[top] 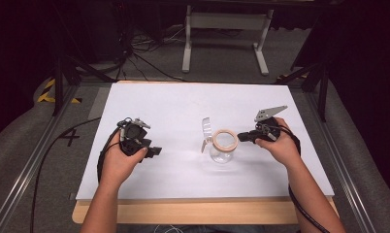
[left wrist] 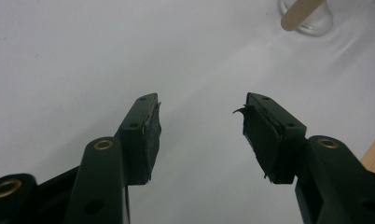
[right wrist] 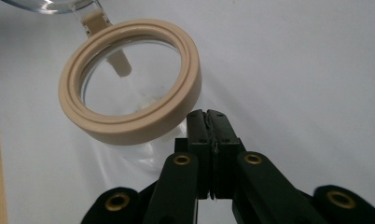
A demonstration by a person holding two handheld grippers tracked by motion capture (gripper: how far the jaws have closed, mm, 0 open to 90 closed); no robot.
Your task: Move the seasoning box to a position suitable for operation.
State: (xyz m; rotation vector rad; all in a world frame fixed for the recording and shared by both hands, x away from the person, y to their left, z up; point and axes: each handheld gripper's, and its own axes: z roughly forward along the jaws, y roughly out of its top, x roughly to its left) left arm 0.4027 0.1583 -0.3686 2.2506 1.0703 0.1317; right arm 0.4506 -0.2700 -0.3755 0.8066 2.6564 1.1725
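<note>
A small clear glass jar stands right of the white board's middle, with a beige ring around its mouth. Its clear hinged lid is swung up at the left. My right gripper is shut with nothing between its jaws, tips against the ring's right side. In the right gripper view the ring lies just above the closed right gripper. My left gripper rests open well left of the jar. In its own view the left gripper gapes over bare board, the jar far off.
The white board lies on a wooden tabletop whose edge shows at the front. Metal rails run along both sides. A white stand and loose cables are on the floor behind.
</note>
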